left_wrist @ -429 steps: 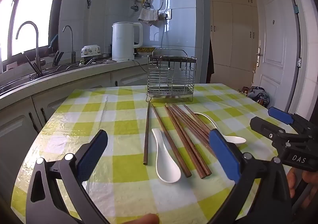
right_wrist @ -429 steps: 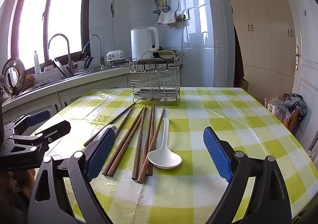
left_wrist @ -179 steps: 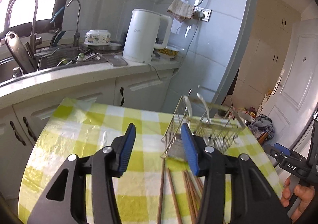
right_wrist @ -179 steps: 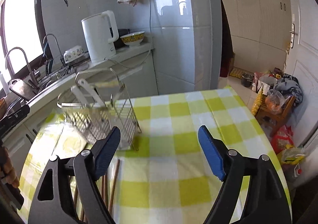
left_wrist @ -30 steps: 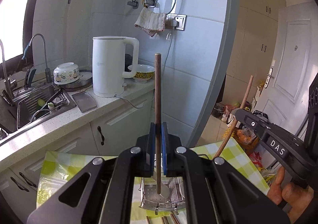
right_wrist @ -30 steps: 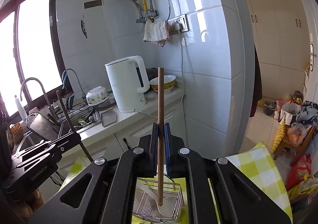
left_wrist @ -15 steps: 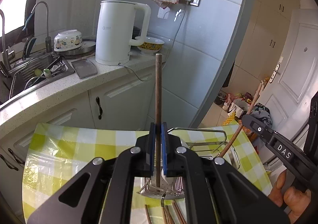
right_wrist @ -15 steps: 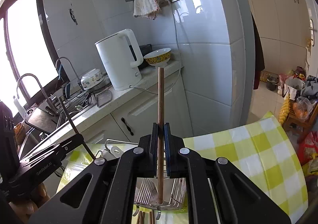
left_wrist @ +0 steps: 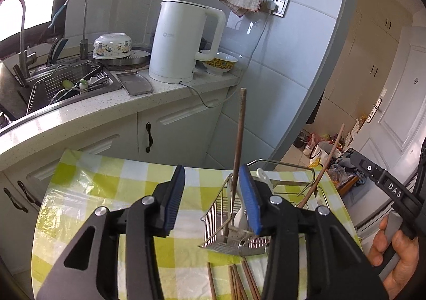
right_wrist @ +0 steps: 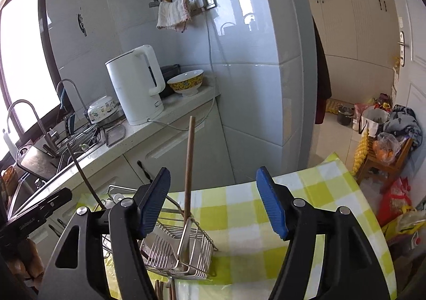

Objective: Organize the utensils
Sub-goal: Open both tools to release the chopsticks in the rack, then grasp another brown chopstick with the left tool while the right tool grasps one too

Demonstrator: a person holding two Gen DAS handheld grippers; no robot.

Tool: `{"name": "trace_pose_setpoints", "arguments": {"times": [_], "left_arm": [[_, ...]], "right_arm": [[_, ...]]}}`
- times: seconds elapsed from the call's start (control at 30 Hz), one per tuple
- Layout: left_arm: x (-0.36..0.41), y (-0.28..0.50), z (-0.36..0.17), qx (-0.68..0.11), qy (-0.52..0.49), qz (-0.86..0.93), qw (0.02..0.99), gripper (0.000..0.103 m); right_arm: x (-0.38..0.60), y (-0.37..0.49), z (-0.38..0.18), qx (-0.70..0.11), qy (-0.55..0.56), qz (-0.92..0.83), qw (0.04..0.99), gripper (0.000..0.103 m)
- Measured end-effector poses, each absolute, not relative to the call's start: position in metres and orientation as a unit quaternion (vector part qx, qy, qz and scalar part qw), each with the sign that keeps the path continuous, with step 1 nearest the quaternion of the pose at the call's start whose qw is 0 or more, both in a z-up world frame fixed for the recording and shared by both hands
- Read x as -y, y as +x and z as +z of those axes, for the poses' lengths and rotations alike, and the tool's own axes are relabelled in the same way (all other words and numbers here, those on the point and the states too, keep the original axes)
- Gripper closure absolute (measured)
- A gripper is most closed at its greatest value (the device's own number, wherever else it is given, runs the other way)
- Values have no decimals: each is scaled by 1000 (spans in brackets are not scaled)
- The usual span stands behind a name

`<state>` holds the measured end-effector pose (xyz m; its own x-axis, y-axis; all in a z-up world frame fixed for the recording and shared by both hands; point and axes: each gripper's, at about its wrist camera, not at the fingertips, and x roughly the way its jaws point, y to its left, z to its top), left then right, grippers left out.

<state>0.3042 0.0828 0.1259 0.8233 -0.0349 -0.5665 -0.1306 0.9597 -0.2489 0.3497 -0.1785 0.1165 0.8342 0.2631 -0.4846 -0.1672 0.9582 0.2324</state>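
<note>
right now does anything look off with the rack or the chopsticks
The wire rack looks tilted rather than flat on the table. The two chopsticks in it lean apart, one near upright, the other slanting outward. Both grippers are open.

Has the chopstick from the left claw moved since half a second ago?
Yes. It has left the left claw, now open, and stands in the wire holder; the chopstick top sits lower against the white kettle and counter than before.

I see a shiny metal wire rack (left_wrist: 239,222) holding matt brown wooden chopsticks (left_wrist: 237,140) and a glossy white spoon (left_wrist: 241,217). The desk (left_wrist: 87,193) wears a slick, wrinkled plastic checked cover. My jaws carry ribbed blue pads (right_wrist: 271,206) on matt black plastic.
</note>
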Motion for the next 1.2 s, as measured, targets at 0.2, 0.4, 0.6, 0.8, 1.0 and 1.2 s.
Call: {"name": "trace_pose_setpoints", "arguments": {"times": [0.2,0.4,0.6,0.8,1.0,1.2], "left_arm": [[-91,248,101,-305,-146,37,940,62],[-77,213,39,-363,-142,28,920,62],[-46,206,-9,-410,-121,4,904,70],[-16,219,-33,-446,-74,2,892,75],[2,221,-45,-450,-12,21,892,85],[4,211,-46,-445,23,26,895,93]], "right_arm": [[201,301,93,-271,67,90,956,33],[203,246,28,-324,55,99,939,29],[198,207,-29,-381,58,112,916,29],[183,194,-42,-395,38,126,909,29],[158,199,-43,-401,6,147,904,29],[129,212,-48,-408,-30,158,899,29]]}}
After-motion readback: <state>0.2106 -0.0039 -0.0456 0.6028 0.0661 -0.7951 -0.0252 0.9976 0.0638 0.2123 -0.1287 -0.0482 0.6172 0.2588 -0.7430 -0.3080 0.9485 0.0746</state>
